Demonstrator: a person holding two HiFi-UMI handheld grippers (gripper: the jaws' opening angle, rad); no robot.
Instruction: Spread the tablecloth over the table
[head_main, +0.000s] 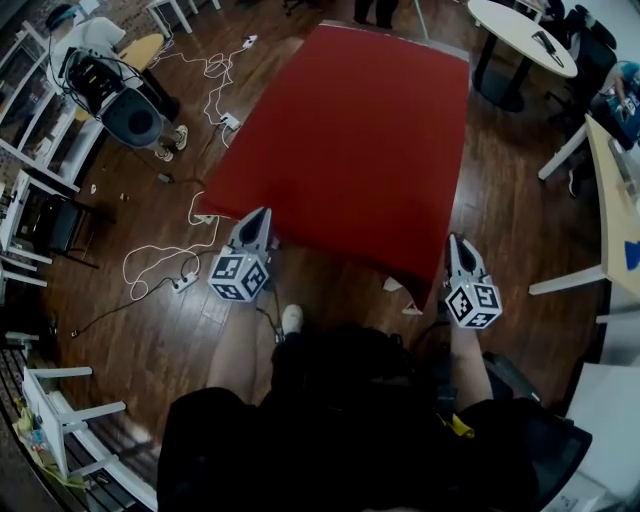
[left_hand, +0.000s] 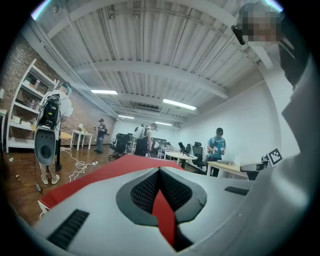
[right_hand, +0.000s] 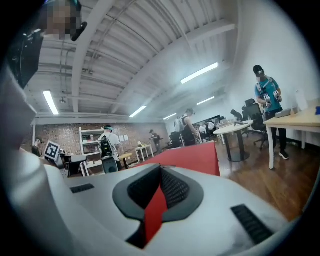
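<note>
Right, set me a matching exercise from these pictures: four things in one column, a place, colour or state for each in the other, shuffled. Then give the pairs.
Things
1. tablecloth
2. left tongs
3. round table
4. shoe

Place, colour or state
A. small and white, down on the wooden floor
B. at the top right of the head view, with a dark thing lying on it
C. red, stretching away from the person
D. shut on a near corner of the cloth

Pairs: 1-C, 2-D, 3-B, 4-A
</note>
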